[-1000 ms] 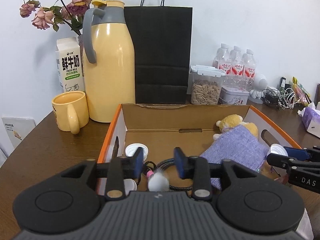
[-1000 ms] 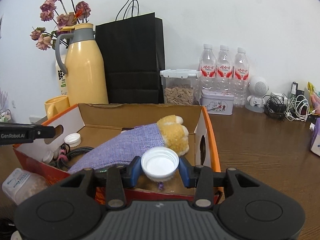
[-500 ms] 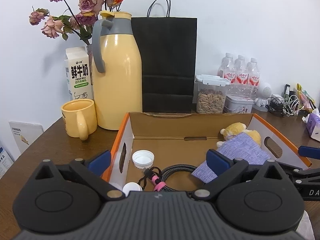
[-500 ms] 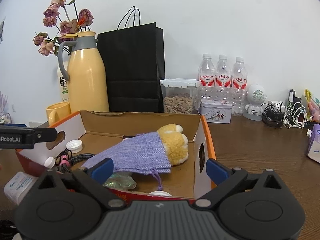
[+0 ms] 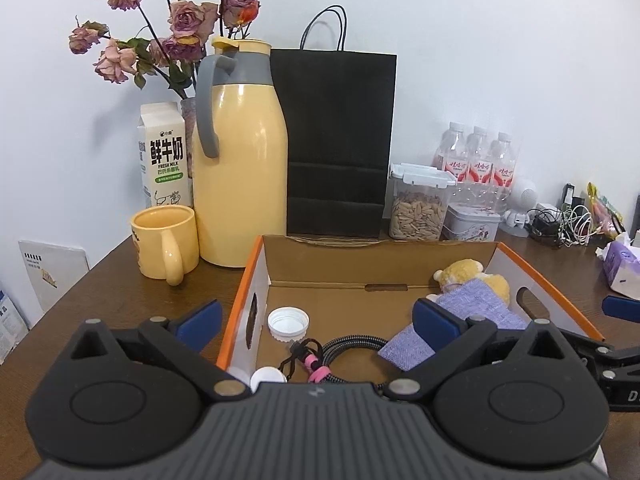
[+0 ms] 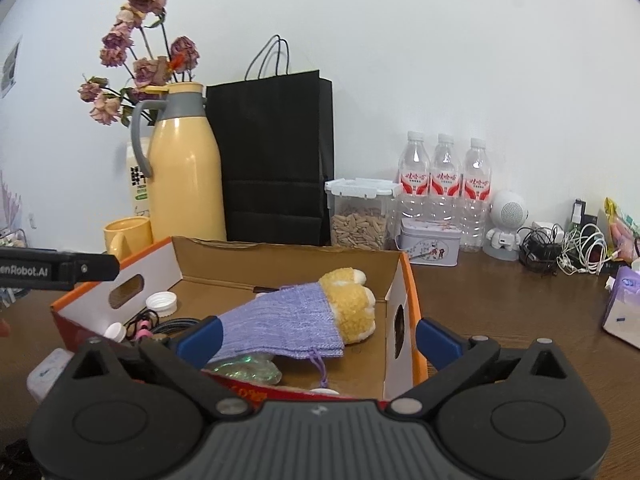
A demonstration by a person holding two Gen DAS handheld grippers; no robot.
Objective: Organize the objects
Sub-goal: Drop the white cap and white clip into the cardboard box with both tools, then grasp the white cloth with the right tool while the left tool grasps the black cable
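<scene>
An open cardboard box (image 5: 384, 264) with orange edges stands on the brown table. In it lie a white cap (image 5: 288, 322), a small white bottle (image 5: 267, 377), a black cable with a pink tie (image 5: 344, 346), a purple cloth pouch (image 6: 286, 326) and a yellow plush toy (image 6: 352, 304). A second white cap (image 6: 324, 391) lies at the box's near wall. My left gripper (image 5: 318, 320) is open and empty above the box's left front. My right gripper (image 6: 318, 338) is open and empty above its right front.
Behind the box stand a yellow mug (image 5: 165, 242), a yellow thermos (image 5: 240, 176), a milk carton (image 5: 165, 160), a black paper bag (image 5: 338, 144), a seed jar (image 5: 418, 208), a tin (image 5: 472, 222) and water bottles (image 6: 444, 184). Tangled cables (image 6: 568, 248) and a tissue pack (image 6: 624, 306) lie right.
Both grippers opened and rose back from the box. The left let go of the small white bottle, the right dropped the white cap; both now lie in the box.
</scene>
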